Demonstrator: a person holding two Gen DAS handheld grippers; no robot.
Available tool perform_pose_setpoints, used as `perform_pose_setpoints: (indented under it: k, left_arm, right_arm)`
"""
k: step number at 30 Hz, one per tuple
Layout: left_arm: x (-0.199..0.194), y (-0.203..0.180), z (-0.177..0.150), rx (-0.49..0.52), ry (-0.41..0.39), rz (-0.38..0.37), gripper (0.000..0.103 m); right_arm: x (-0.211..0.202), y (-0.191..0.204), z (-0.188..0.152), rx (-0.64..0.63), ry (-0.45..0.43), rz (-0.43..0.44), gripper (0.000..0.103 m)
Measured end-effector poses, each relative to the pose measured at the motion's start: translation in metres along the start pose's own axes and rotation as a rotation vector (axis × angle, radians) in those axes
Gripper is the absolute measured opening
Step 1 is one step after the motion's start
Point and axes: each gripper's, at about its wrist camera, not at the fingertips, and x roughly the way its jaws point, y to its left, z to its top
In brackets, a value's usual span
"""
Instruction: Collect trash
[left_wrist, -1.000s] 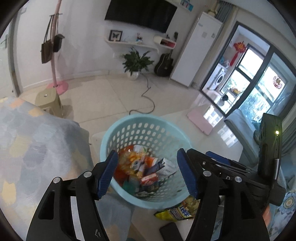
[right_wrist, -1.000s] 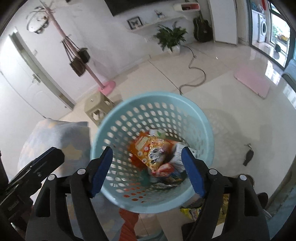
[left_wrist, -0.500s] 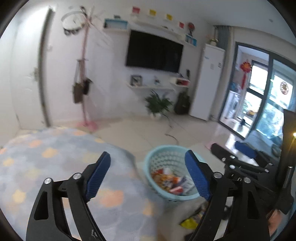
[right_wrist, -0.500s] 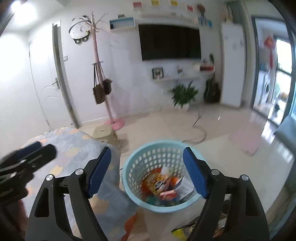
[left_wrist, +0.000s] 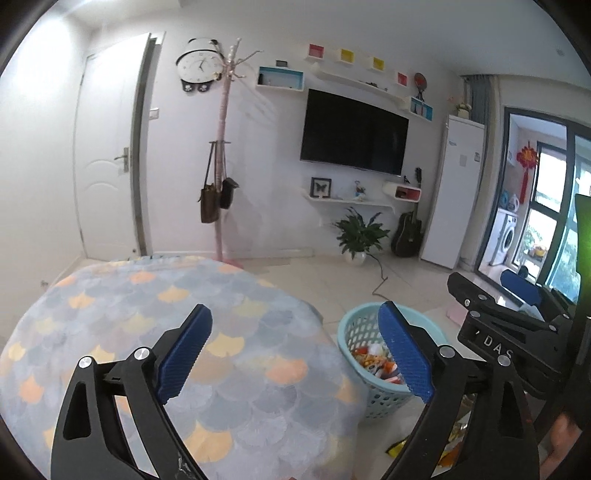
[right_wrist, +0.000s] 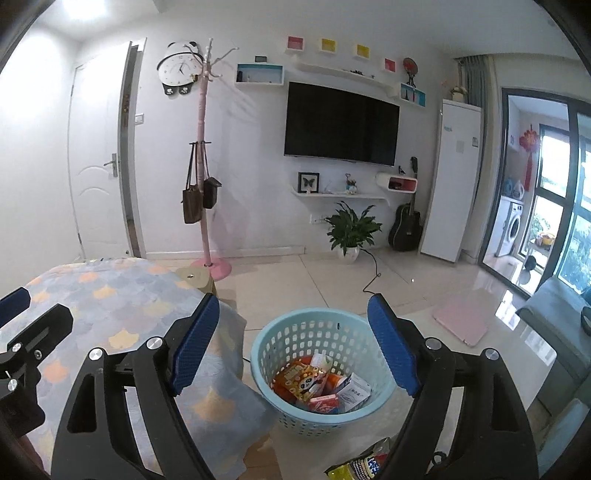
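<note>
Two grippers hang above the room with nothing between their blue pads: the left gripper (left_wrist: 295, 350) has its jaws opening and already wide, over the scale-patterned blanket (left_wrist: 155, 325), and the right gripper (right_wrist: 293, 341) stands wide and empty, framing the pale blue perforated basket (right_wrist: 280, 339) on the tiled floor. The collected trash (right_wrist: 321, 384), snack packets and small cartons, lies in the bottom of that basket, just right of the blanket's hanging edge.

My reading is that the step in hand is looking for the next piece. A yellow crinkled wrapper (right_wrist: 356, 467) lies on the near floor, just in front of the basket and close under the right gripper's far jaw arm. To take it well, the right gripper would need to tip down steeply, keep its jaws wide until the pads straddle the wrapper, pinch a raised fold rather than the flat foil, then lift clear of the basket's rim before dropping it in. The basket is light and could slide if bumped.

From the right wrist the basket's whole mouth and contents show, along with a small stool (right_wrist: 195, 277) beside the pink coat stand (right_wrist: 205, 155). From the left wrist the basket is half hidden behind the right-hand pad, the stool is hidden, and the wrapper shows only as a yellow scrap; that view does show nearly the whole blanket top, with no trash on it.
</note>
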Motion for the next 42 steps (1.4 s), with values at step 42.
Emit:
perform_pose_setpoints:
  k: [42]
  left_arm:
    - [-0.008, 0.026, -0.022, -0.013, 0.049, 0.091, 0.095]
  right_arm:
    - [0.002, 0.007, -0.015, 0.019, 0.008, 0.026, 0.090]
